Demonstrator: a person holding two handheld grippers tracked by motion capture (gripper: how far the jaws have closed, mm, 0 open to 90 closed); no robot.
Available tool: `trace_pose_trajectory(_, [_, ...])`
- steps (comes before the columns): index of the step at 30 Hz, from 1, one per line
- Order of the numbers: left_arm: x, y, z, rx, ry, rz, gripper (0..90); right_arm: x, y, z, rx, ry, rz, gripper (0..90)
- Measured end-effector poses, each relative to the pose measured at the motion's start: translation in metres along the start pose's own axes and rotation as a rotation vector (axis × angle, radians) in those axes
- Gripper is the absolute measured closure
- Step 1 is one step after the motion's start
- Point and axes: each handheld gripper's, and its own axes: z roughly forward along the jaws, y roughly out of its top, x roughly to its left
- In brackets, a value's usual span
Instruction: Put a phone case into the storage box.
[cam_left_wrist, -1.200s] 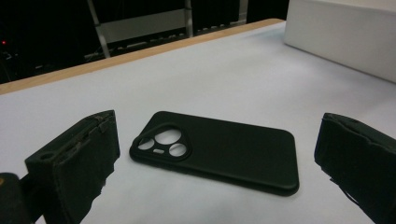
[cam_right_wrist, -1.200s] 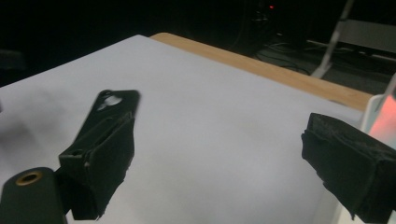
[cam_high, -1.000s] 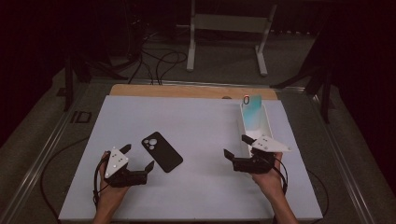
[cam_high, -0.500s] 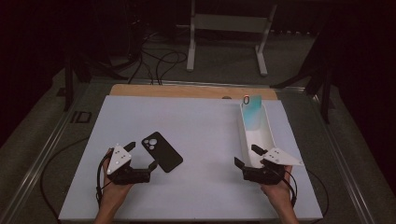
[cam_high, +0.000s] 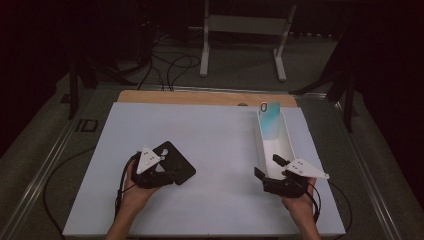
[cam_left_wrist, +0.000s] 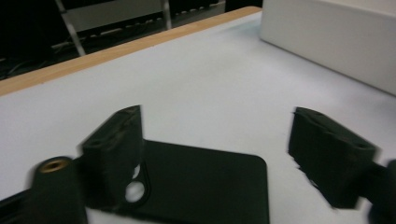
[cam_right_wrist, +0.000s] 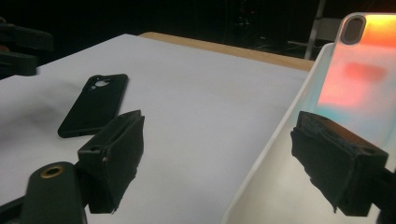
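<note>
Barely started imo: left gripper (cam_high: 167, 169) fingers just been closing around the black phone case (cam_left_wrist: 201, 186) without pinching it yet, right gripper (cam_high: 271, 170) gaping empty astride the white tray (cam_high: 290, 145) wall, and the phone (cam_right_wrist: 359, 74) sits uncased.

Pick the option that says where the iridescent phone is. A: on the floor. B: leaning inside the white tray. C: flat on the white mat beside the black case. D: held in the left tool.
B: the iridescent phone leans against the far end of the white tray, apart from the black case.

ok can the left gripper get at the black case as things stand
Probably yes. The left gripper is already at the black case, which lies flat on the table between its open jaws, and they have just been closing. Nothing stands in the way, though a case this flat may be awkward to pinch.
</note>
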Motion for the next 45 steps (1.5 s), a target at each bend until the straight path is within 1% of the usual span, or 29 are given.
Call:
trace_pose_trajectory(1, [0.000,0.000,0.000,0.000,0.000,0.000,39.5,0.000,0.000,0.000,0.000,0.000,0.000,16.7])
trace_pose_trajectory(2, [0.000,0.002,0.006,0.010,-0.014,-0.009,39.5,0.000,0.000,0.000,-0.001,0.002,-0.002,16.6])
trace_pose_trajectory(3, [-0.001,0.003,0.011,0.022,-0.024,-0.014,47.7,0.001,0.001,0.001,0.000,0.002,-0.007,16.6])
trace_pose_trajectory(4, [-0.002,0.004,0.022,0.047,-0.042,-0.022,52.1,0.002,0.001,0.001,0.001,0.002,-0.003,16.6])
trace_pose_trajectory(5, [-0.002,0.004,0.022,0.047,-0.042,-0.022,57.0,0.002,0.001,0.001,0.001,0.002,-0.003,16.6])
trace_pose_trajectory(6, [-0.003,0.004,0.027,0.056,-0.056,-0.031,57.0,0.002,0.001,0.001,0.000,0.002,-0.004,16.6])
trace_pose_trajectory(7, [-0.004,0.005,0.032,0.068,-0.064,-0.035,61.2,0.002,0.001,0.001,0.001,0.001,-0.004,16.6])
trace_pose_trajectory(8, [-0.005,0.005,0.037,0.078,-0.064,-0.034,71.1,0.001,0.001,0.001,0.003,-0.003,-0.003,16.6])
trace_pose_trajectory(9, [-0.007,0.005,0.045,0.090,-0.082,-0.045,75.3,0.001,0.001,0.001,0.001,-0.002,-0.004,16.6])
trace_pose_trajectory(12, [-0.009,0.003,0.058,0.117,-0.102,-0.060,89.2,0.001,0.001,0.000,-0.002,-0.007,-0.004,16.6])
trace_pose_trajectory(17, [-0.015,-0.001,0.076,0.193,-0.103,-0.065,90.0,0.000,0.003,-0.002,-0.005,-0.015,-0.008,16.6])
trace_pose_trajectory(18, [-0.015,-0.001,0.076,0.193,-0.103,-0.065,90.0,0.000,0.003,-0.002,-0.005,-0.015,-0.008,16.6])
trace_pose_trajectory(19, [-0.017,-0.002,0.082,0.227,-0.101,-0.062,90.0,-0.001,0.003,-0.002,-0.010,-0.015,0.001,16.6])
trace_pose_trajectory(20, [-0.017,-0.004,0.084,0.244,-0.105,-0.066,90.0,-0.001,0.003,-0.002,-0.010,-0.016,0.001,16.6])
trace_pose_trajectory(21, [-0.017,-0.004,0.084,0.244,-0.105,-0.066,90.0,-0.001,0.003,-0.003,-0.011,-0.017,0.000,16.6])
trace_pose_trajectory(22, [-0.018,-0.006,0.089,0.273,-0.105,-0.064,90.0,-0.001,0.003,-0.002,-0.010,-0.018,0.000,16.6])
trace_pose_trajectory(23, [-0.018,-0.006,0.089,0.273,-0.105,-0.064,90.0,-0.001,0.003,-0.002,-0.010,-0.017,-0.001,16.6])
trace_pose_trajectory(24, [-0.018,-0.008,0.093,0.297,-0.106,-0.068,90.0,-0.001,0.003,-0.002,-0.008,-0.016,-0.003,16.6])
trace_pose_trajectory(26, [-0.020,-0.011,0.094,0.325,-0.104,-0.054,90.0,0.000,0.003,-0.002,-0.008,-0.017,-0.002,16.6])
trace_pose_trajectory(31, [-0.029,-0.010,0.085,0.348,-0.107,-0.017,90.0,-0.001,0.004,-0.003,-0.011,-0.017,0.001,16.6])
trace_pose_trajectory(33, [-0.030,-0.011,0.081,0.356,-0.105,-0.012,90.0,-0.001,0.004,-0.003,-0.012,-0.018,-0.001,16.6])
trace_pose_trajectory(34, [-0.030,-0.013,0.073,0.363,-0.104,-0.019,90.0,-0.001,0.004,-0.004,-0.013,-0.018,-0.002,16.6])
trace_pose_trajectory(36, [-0.029,-0.015,0.069,0.366,-0.103,-0.023,90.0,-0.002,0.004,-0.004,-0.014,-0.017,-0.004,16.6])
trace_pose_trajectory(37, [-0.025,-0.020,0.059,0.373,-0.090,-0.036,90.0,-0.002,0.004,-0.004,-0.015,-0.018,-0.004,16.6])
trace_pose_trajectory(38, [-0.025,-0.020,0.059,0.373,-0.090,-0.036,90.0,-0.002,0.004,-0.004,-0.015,-0.018,-0.004,16.6])
trace_pose_trajectory(39, [-0.022,-0.022,0.053,0.377,-0.079,-0.042,90.0,-0.001,0.004,-0.004,-0.014,-0.018,-0.004,16.6])
trace_pose_trajectory(40, [-0.016,-0.026,0.042,0.381,-0.053,-0.049,90.0,-0.001,0.005,-0.004,-0.013,-0.019,-0.003,16.6])
trace_pose_trajectory(43, [-0.003,-0.031,0.025,0.368,0.004,-0.076,90.0,-0.001,0.005,-0.004,-0.016,-0.019,-0.007,16.6])
trace_pose_trajectory(45, [0.007,-0.035,0.016,0.377,0.110,-0.063,90.0,-0.001,0.006,-0.004,-0.018,-0.020,-0.007,16.6])
